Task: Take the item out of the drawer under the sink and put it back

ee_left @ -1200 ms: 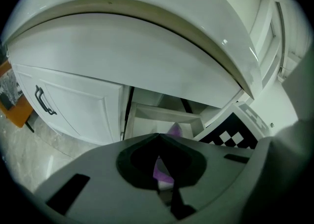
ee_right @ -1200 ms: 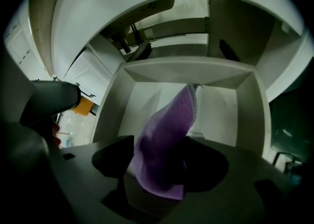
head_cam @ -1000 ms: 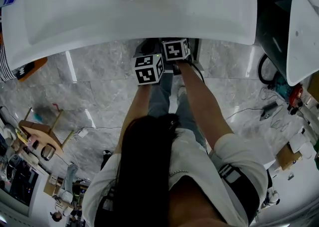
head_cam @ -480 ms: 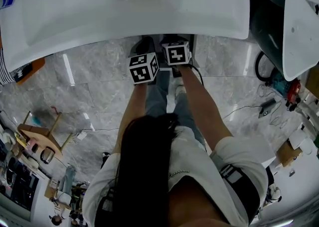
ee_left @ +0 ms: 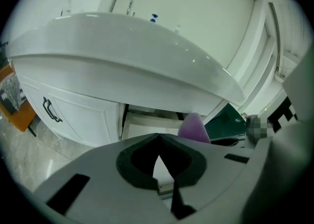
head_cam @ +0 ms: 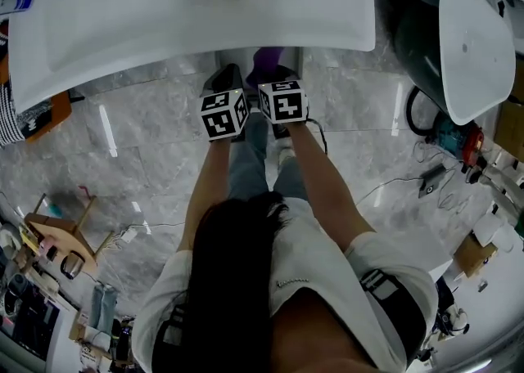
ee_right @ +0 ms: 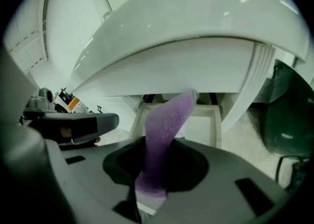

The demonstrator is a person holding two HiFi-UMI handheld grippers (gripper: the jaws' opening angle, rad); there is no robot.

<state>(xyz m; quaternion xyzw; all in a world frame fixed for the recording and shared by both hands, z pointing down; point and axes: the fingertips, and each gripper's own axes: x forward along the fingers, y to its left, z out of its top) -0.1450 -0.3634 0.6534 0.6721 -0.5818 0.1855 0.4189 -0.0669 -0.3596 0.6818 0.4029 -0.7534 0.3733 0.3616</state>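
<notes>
Right gripper [ee_right: 157, 142]: jaws have just been closing and now pinch the lower end of the purple sponge [ee_right: 169, 115], which points to 12 o'clock over the open drawer [ee_right: 201, 129] below the sink [ee_right: 196, 31]. Left gripper [ee_left: 158, 137]: jaws together, empty. Take-out looks done; next, lower the sponge into the drawer and release.

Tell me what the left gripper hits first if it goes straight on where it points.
Probably the open white drawer under the sink, which lies beyond the closed tips of the left gripper. The purple item hangs right of that line. Depth is unclear.
</notes>
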